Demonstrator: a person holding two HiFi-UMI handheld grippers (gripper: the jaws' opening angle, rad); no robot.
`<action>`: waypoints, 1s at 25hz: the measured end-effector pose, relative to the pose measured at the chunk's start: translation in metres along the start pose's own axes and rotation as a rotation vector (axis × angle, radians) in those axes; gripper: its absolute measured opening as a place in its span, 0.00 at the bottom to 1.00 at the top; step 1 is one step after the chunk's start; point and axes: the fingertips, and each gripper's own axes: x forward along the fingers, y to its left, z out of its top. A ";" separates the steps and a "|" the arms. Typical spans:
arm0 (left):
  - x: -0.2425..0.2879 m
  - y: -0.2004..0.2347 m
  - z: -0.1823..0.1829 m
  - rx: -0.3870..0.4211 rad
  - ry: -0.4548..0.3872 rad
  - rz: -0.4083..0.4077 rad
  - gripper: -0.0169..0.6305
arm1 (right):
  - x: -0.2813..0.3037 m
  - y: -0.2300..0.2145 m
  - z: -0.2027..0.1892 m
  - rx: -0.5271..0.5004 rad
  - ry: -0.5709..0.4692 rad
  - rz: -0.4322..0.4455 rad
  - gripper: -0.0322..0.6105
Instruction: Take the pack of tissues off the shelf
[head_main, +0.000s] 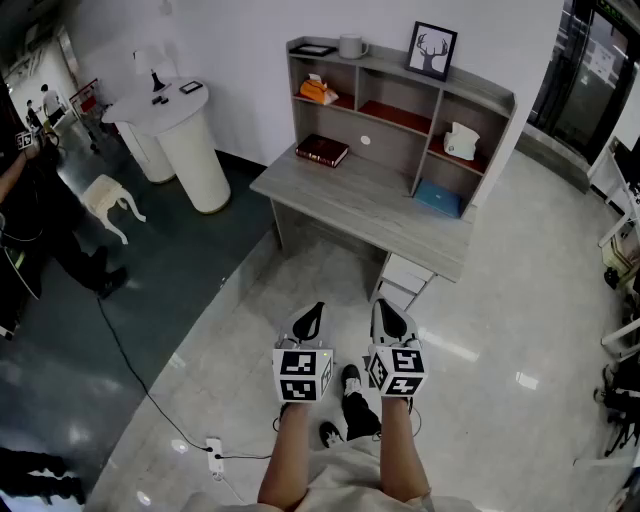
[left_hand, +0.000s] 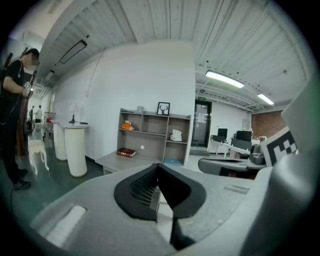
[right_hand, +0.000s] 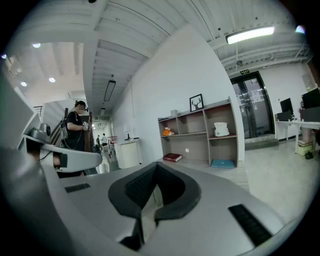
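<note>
The person (head_main: 25, 215) at the head view's left edge is being cut off. The small things (head_main: 190, 87) on the round white table (head_main: 140, 108) are showing too small for you to identify. Your left hand-held gripper (left_hand: 159, 166) is hiding the bench's (left_hand: 114, 159) front.

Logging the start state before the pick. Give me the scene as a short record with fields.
left gripper: jaws together, empty, over the floor
right gripper: jaws together, empty, beside the left one
orange tissue pack: upper left shelf compartment, not yet taken
white item: right shelf compartment
red book: lying on the desk
desk: ahead of both grippers, apart from them
</note>
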 end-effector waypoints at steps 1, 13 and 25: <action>0.008 0.002 0.005 0.004 -0.010 0.000 0.04 | 0.010 -0.004 0.005 -0.008 -0.011 0.006 0.07; 0.095 0.052 0.059 0.007 -0.049 0.019 0.04 | 0.121 -0.022 0.048 -0.004 -0.002 0.169 0.07; 0.196 0.068 0.089 -0.054 -0.055 0.001 0.04 | 0.230 -0.054 0.078 0.009 0.011 0.312 0.07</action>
